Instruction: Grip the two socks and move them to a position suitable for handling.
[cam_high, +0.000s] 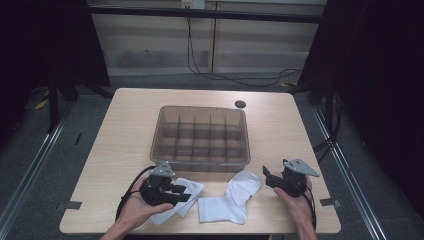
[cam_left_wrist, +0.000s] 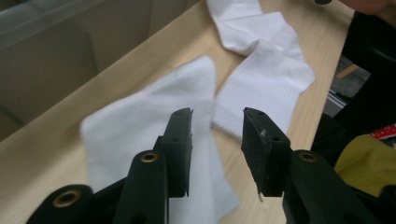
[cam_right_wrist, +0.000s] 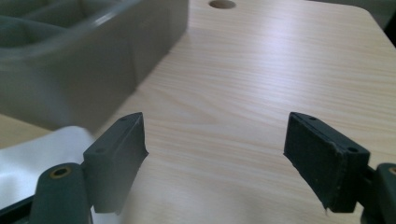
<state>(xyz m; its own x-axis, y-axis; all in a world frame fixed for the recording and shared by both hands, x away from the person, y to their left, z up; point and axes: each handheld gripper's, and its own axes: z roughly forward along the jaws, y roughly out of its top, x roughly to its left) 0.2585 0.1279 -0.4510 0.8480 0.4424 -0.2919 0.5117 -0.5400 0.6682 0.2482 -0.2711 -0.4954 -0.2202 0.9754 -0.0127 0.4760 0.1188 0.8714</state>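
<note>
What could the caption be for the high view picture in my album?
Two hand-held grippers, left gripper and right gripper, open beside two white socks before a divided bin.

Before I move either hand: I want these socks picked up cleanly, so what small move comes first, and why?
Probably lower the left gripper onto the near white sock and close. Its jaws are open just above that sock, holding nothing, while the right gripper hangs open over bare table.

Clearance | I find bare table (cam_high: 280, 125) right of the divided bin (cam_high: 200, 137); open passage there | obstruction: bin just behind both socks (cam_high: 235, 197); narrow strip between | front edge near.
</note>
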